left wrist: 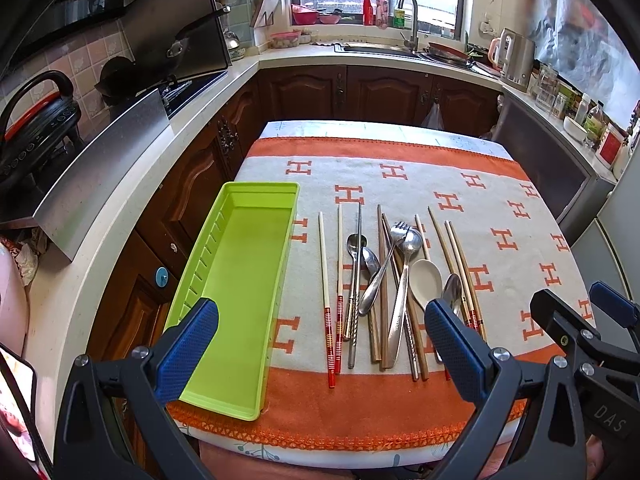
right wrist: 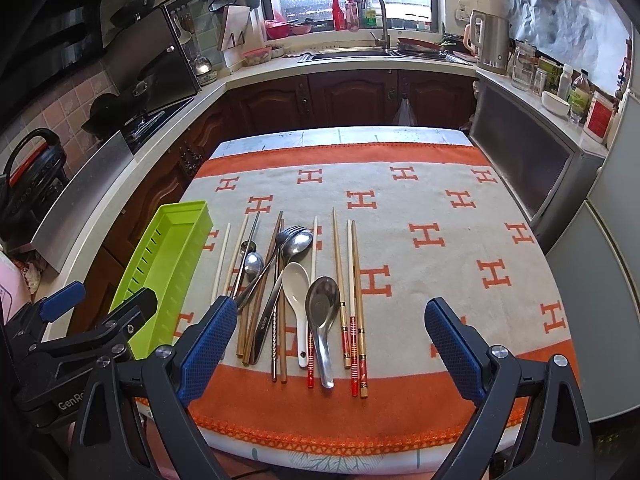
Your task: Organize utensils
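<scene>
Fingers, left gripper (left wrist: 322, 354): spread wide, blue pads (left wrist: 188, 354) bare, nothing held; hovered at the near end of the green tray (left wrist: 244, 276), one finger over its near corner.
Fingers, right gripper (right wrist: 330, 350): also spread wide and empty; hung over the near edge of the cloth, right of the tray.
Tray: long, green, nothing in it, slotted ribs along its left wall; lay lengthwise at the cloth's left edge.
Utensils: all loose on the cloth just right of the tray, none sorted yet.
Nearest the tray: pale chopsticks with red bands (left wrist: 329, 312), then a metal chopstick (left wrist: 354, 280).
Further right of the tray: small steel spoons (left wrist: 370, 264), a fork (left wrist: 400, 230) and brown chopsticks, crossed and overlapping.
Furthest from the tray: white ceramic spoon (right wrist: 297, 294), a broad steel spoon (right wrist: 322, 312), more banded chopsticks (right wrist: 354, 320).
Surface: orange-and-grey H-pattern cloth (right wrist: 440, 216).
Progress: judged at the start.
Risk: pieces lay stacked; pinching one would likely drag or flip a neighbour.
Risk: thin round chopsticks could roll or slip from the pads.
Risk: the tray sat at the cloth's edge; a nudge might push it off.
</scene>
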The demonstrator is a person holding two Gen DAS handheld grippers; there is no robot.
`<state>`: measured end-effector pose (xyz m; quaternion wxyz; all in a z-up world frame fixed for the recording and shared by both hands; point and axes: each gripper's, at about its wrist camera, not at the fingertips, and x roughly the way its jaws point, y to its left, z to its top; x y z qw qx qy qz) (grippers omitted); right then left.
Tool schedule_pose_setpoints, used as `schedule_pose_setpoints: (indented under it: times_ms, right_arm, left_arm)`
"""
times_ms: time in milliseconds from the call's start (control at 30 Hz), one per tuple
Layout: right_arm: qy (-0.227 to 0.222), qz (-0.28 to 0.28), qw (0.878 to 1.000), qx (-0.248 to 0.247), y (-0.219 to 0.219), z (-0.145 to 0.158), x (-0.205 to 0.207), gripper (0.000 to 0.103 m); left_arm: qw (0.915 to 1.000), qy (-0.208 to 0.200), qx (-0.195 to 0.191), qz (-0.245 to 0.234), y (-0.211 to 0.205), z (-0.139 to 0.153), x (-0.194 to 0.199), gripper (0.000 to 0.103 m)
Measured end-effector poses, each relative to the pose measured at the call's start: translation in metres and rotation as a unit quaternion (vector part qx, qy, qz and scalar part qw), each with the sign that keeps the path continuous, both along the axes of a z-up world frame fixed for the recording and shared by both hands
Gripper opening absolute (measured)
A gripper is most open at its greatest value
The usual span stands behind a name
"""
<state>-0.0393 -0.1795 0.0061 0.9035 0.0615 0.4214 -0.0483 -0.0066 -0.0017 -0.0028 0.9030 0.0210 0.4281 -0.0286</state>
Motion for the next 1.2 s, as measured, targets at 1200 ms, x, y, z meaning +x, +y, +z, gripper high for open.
schedule_pose_setpoints:
  times_ms: [1200]
  right_arm:
    - [-0.005,0.0,1.0,0.001,0.006,0.009,-0.015,0.096]
  left_arm:
    - [1.0,-0.003,-0.007,0.002,0.0,0.002,-0.012,0.101]
